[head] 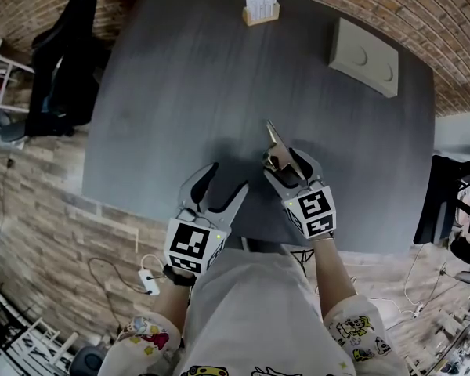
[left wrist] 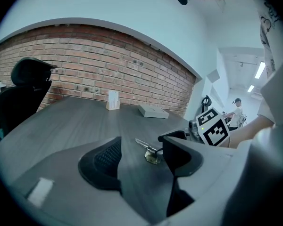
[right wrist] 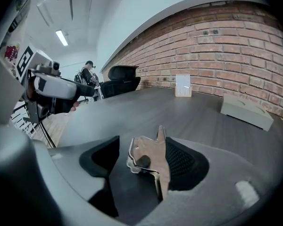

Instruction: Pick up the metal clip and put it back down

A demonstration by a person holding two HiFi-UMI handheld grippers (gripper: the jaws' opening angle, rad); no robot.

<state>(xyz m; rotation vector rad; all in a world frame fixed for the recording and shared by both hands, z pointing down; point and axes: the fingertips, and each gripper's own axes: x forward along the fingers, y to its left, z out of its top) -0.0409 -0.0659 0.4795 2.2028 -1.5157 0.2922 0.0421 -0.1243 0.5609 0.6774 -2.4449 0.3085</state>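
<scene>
The metal clip (head: 274,143) is a silvery spring clip. It stands tilted between the jaws of my right gripper (head: 286,161), one handle sticking up and away from me over the dark grey table (head: 180,84). In the right gripper view the clip (right wrist: 148,161) has its flat plate against the right pad and its curled side toward the left jaw; my right gripper (right wrist: 144,147) is shut on it. My left gripper (head: 225,180) hovers open and empty just left of it. Between its jaws the left gripper view shows the clip (left wrist: 152,154), and my left gripper (left wrist: 141,147) stands short of it.
At the table's far edge stands a small wooden holder with white cards (head: 261,6). A flat grey box (head: 364,56) lies far right. Black office chairs stand at the left (head: 63,61) and right (head: 446,202). A person (left wrist: 236,111) stands far off in the room.
</scene>
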